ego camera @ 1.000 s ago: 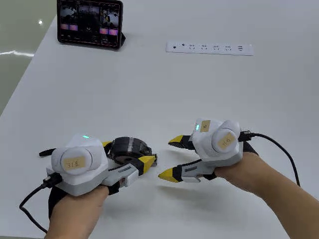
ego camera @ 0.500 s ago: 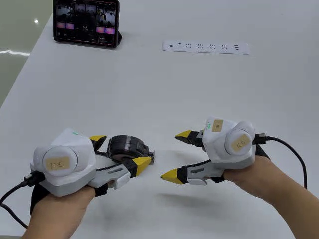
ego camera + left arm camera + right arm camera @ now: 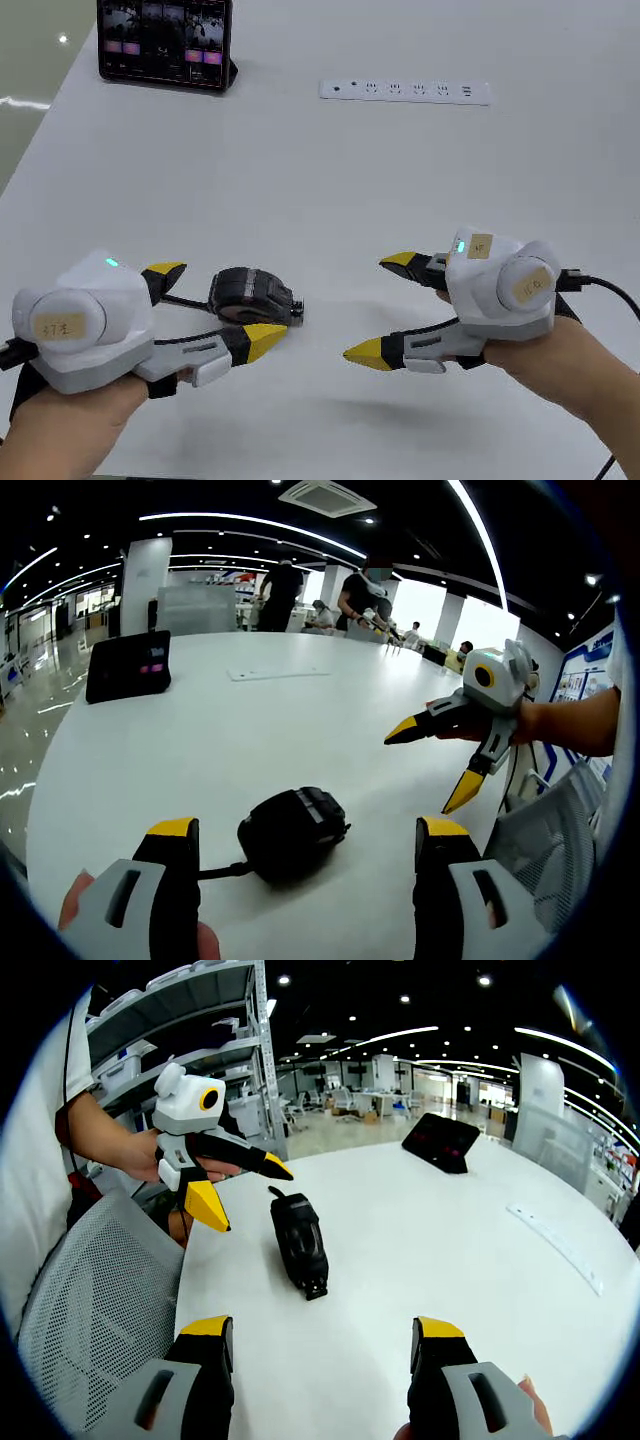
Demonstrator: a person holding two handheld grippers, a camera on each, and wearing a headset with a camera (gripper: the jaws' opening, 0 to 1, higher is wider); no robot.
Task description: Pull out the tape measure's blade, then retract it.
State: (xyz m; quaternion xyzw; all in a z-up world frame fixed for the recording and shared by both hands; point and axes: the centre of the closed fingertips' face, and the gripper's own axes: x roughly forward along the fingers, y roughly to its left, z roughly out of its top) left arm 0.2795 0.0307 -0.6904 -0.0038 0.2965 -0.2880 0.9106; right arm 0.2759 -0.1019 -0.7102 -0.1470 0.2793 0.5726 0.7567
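Left gripper (image 3: 220, 302) held low over the table (image 3: 300, 180), jaws spread wide and pointing right, tape measure (image 3: 250, 295) lying on the table between them, contact hard to tell, right gripper (image 3: 368, 308) facing it from near, jaws spread and empty, both forearms cut off at the frame edge

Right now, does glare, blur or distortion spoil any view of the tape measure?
Head view: sharp, evenly lit, soft shadow under the right gripper, tape measure clear. Left gripper view: fisheye curves the table edge; ceiling lights glare. Right gripper view: similarly curved, but sharp.
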